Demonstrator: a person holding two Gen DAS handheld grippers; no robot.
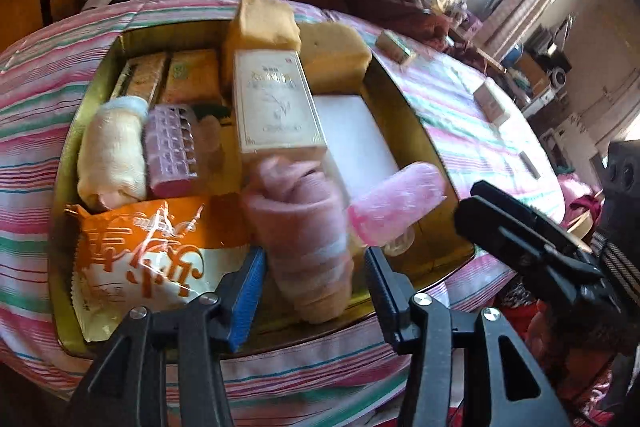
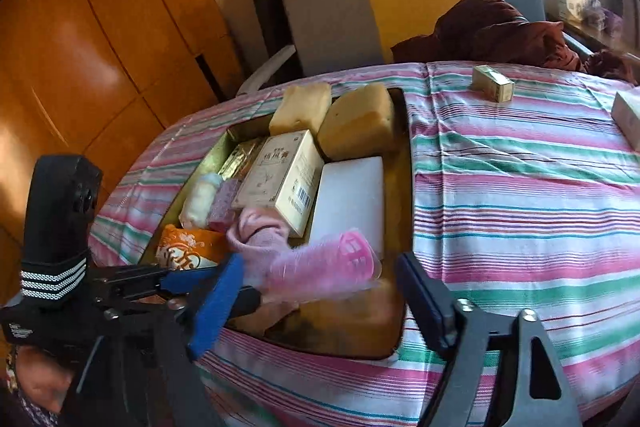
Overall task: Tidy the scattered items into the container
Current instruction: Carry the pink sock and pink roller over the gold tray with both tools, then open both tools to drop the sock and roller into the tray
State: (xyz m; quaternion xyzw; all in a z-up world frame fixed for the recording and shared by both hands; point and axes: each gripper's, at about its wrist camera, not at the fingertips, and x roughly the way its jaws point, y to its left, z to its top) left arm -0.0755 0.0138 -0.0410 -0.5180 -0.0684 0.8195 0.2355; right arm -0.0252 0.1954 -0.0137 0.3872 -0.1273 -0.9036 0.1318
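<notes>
Pink hair roller (image 2: 320, 269) smeared by motion blur, cream box (image 2: 629, 119) cut off by right edge, orange packet (image 2: 188, 251) half hidden

The left gripper (image 1: 316, 291), black with a blue-padded finger (image 1: 248, 291), points steeply down, jaws parted, pads touching nothing. The right gripper (image 2: 320, 303), of the same build, hangs beside it with jaws spread wider, gripping nothing. Part of the hand (image 2: 38, 379) holding the left gripper shows in the right wrist view.

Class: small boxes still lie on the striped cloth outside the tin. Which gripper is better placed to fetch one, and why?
Right. The right gripper, open and empty, faces the small gold box across bare cloth; the left gripper hangs over the tin.
</notes>
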